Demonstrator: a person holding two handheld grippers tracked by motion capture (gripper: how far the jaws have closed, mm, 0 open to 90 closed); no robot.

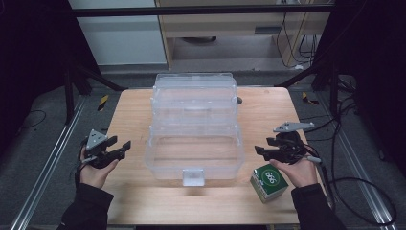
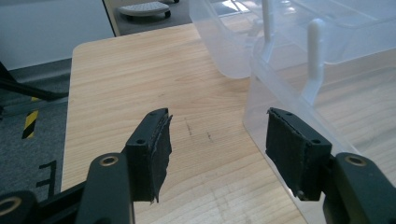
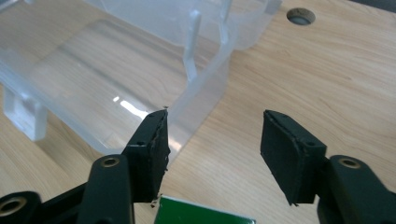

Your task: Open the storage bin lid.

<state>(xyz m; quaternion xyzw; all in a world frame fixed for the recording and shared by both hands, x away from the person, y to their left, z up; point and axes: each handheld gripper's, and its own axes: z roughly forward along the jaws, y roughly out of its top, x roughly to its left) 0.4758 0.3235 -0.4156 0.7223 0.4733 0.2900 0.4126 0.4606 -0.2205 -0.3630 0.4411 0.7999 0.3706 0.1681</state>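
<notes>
The clear tiered box (image 1: 194,129) stood open mid-table (image 1: 134,110), its long axis running away from the person, latch tab nearest them. It looked light, rigid, slick and crackable, best taken by its side walls. The green carton (image 1: 269,182) sat just beside the right gripper (image 1: 268,149). That and the left gripper (image 1: 119,148) were spread, empty.

We count one clear plastic tiered box (image 1: 194,129) and one green carton (image 1: 269,182) on one wooden table (image 1: 134,115). We hold two grippers.
</notes>
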